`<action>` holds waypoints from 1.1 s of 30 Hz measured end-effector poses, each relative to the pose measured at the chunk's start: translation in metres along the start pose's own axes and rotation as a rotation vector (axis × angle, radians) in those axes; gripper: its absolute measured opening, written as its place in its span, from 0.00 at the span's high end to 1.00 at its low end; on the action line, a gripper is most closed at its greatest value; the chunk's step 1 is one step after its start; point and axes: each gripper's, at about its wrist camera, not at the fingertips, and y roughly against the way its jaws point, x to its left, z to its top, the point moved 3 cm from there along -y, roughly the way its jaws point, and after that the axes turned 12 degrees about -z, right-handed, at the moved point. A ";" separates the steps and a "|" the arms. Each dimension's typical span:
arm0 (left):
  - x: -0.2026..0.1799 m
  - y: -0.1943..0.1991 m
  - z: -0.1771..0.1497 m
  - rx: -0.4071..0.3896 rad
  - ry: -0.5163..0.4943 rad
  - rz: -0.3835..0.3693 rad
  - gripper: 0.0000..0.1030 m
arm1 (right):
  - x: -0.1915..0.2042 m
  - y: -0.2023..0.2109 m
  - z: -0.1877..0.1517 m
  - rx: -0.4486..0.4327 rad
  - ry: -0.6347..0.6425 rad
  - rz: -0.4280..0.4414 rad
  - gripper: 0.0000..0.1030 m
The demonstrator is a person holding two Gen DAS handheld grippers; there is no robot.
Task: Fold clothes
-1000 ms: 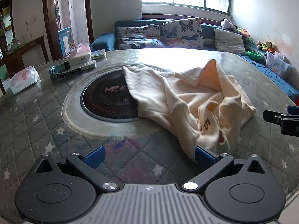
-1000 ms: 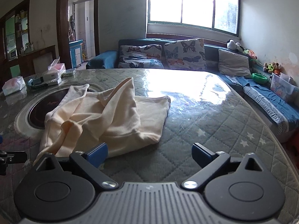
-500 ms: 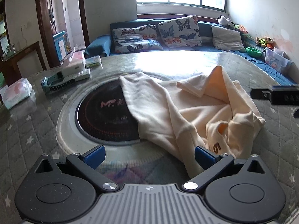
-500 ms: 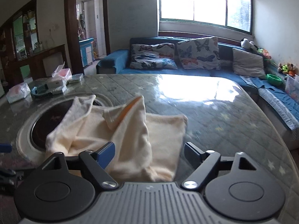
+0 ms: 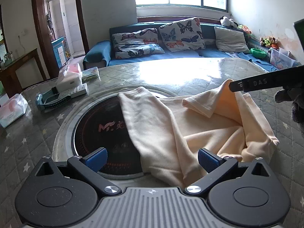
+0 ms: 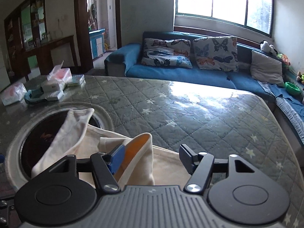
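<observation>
Cream garment (image 5: 199, 127) lies rumpled on the tabletop (image 6: 190, 114), bunched between and ahead of both sets of jaws, one sleeve draped over the round black cooktop inset (image 5: 98, 127). Left gripper (image 5: 152, 158) has its jaws spread wide, cloth lying between them, nothing pinched. Right gripper (image 6: 150, 156) also has its jaws spread, straddling a raised peak of fabric, the blue pad just touching the fold's left side.

The risk, as I judge it: closing here could catch more than one layer, dragging the whole heap instead of a single edge. The draped sleeve could also snag on the inset's rim.

Room looks generous: open quilted surface ahead and right of the right jaws, while the boxes (image 5: 70, 79) sit well off left.
</observation>
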 end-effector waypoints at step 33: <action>-0.008 -0.042 0.005 0.056 -0.064 -0.098 0.86 | -0.099 0.070 -0.055 -0.066 -0.139 -0.187 0.96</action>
